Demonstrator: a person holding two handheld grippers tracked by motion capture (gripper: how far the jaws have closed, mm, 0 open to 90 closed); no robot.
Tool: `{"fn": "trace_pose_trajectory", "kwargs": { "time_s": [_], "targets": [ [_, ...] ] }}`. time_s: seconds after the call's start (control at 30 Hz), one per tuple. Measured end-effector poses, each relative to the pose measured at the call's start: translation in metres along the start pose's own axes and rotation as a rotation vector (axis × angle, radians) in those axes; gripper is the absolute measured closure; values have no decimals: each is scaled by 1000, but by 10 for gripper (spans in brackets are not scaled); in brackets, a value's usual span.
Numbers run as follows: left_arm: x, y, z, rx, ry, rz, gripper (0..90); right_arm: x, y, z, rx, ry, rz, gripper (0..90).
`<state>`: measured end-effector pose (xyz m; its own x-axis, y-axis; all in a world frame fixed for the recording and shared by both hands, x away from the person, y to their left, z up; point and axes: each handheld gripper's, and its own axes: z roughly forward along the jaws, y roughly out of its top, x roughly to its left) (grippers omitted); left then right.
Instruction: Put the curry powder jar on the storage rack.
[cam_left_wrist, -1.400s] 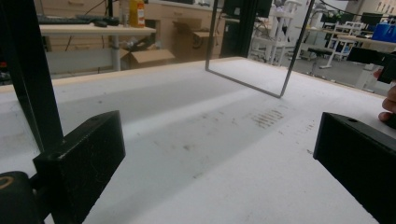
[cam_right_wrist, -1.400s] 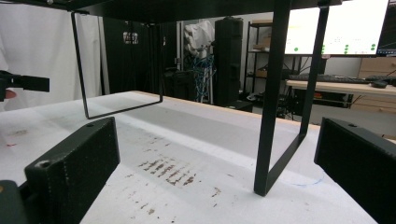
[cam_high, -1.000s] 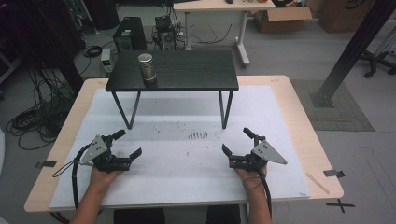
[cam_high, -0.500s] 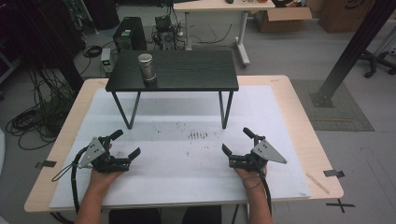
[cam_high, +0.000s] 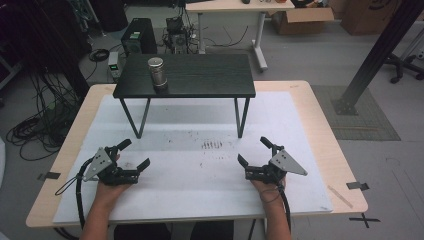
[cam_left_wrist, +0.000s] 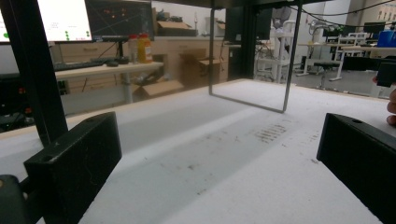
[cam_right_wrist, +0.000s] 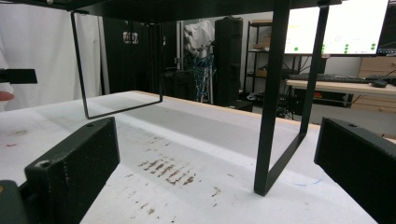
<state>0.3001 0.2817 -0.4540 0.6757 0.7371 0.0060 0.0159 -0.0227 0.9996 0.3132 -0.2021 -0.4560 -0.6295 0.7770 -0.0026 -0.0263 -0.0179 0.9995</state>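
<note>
So, both your tongs rest low on the white surface, near edge, well apart: left tongs at the near left, right tongs at the near right. Both are released, jaws spread wide with nothing between them; the left gripper view and right gripper view each show bare mat between the black jaws.

The thing nearest to work on is the metal can, standing upright on the far-left part of the small black table, which stands on the surface at its far side. It's well apart from both tongs and nearer your left one.

Handling guess: it looks like a rigid metal cylinder, smooth and likely a bit slippery, probably light unless full; you can't tell the contents. Best hold is across the middle of the side wall, jaws level, squeezing firmly enough that it doesn't slide or tip.

Hard to make out: the can is small and dim in the high view, so its lid and any label are unclear. In both gripper views the black table's top is cut off at the upper edge, leaving just its legs.
</note>
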Motion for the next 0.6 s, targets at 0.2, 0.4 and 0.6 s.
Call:
{"fn": "trace_pose_trajectory", "kwargs": {
  "time_s": [0.2,0.4,0.6],
  "targets": [
    [0,0,0,-1,0,0,2,0,0,0,0,0,0,0],
    [0,0,0,-1,0,0,2,0,0,0,-1,1,0,0],
    [0,0,0,-3,0,-5,2,0,0,0,0,1,-1,0]
  ]
}}
